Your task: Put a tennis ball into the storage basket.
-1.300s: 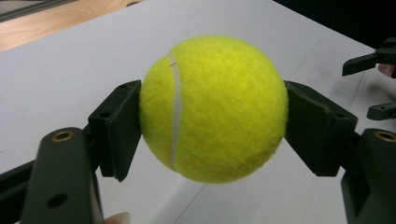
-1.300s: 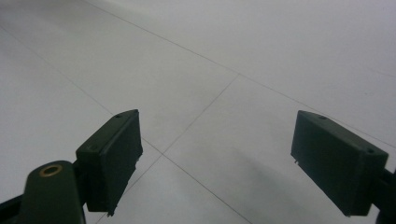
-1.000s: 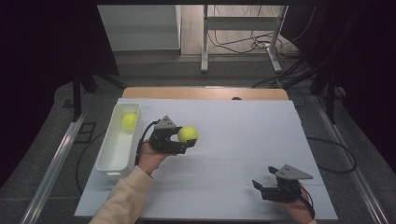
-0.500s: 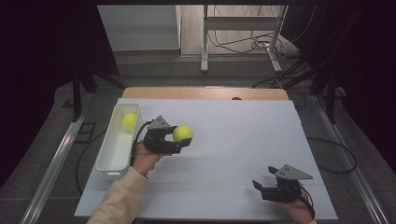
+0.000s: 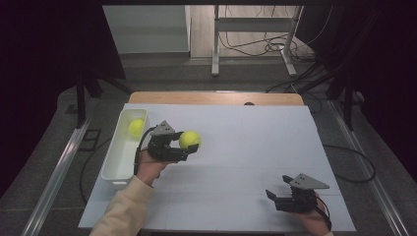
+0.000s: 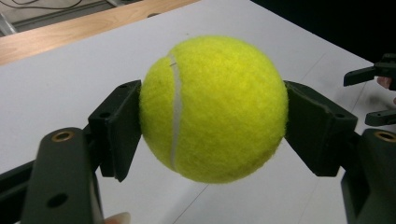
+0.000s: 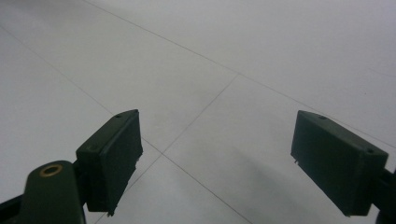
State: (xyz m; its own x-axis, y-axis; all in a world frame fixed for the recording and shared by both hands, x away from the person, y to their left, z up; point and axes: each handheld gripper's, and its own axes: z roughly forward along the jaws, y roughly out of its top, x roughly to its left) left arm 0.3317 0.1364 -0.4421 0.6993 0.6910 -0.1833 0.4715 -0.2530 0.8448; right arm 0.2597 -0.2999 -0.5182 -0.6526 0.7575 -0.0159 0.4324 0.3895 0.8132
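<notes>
A yellow tennis ball (image 5: pixel 190 138) hangs just above the white table top, with my left gripper (image 5: pixel 189 145) shut on it. In the left gripper view the two black jaws press on either side of the ball (image 6: pixel 215 107). A second tennis ball (image 5: pixel 136 127) lies in the far end of the white bin (image 5: pixel 114 162), just left of the left gripper. Near the front right of the table my right gripper (image 5: pixel 276 196) stands open, low over the surface. The right gripper (image 7: pixel 217 158) has nothing between its jaws there.
The white sheet (image 5: pixel 255 142) covers the table, with a wooden strip (image 5: pixel 211 97) at its far edge. The bin runs along the left edge. Dark floor, cables and a metal stand (image 5: pixel 253 44) lie beyond the table. The right gripper's fingertips (image 6: pixel 362 74) show at the left gripper view's right edge.
My left gripper has drifted slightly left toward the bin with the ball still in it. The right gripper has stayed where it was.
</notes>
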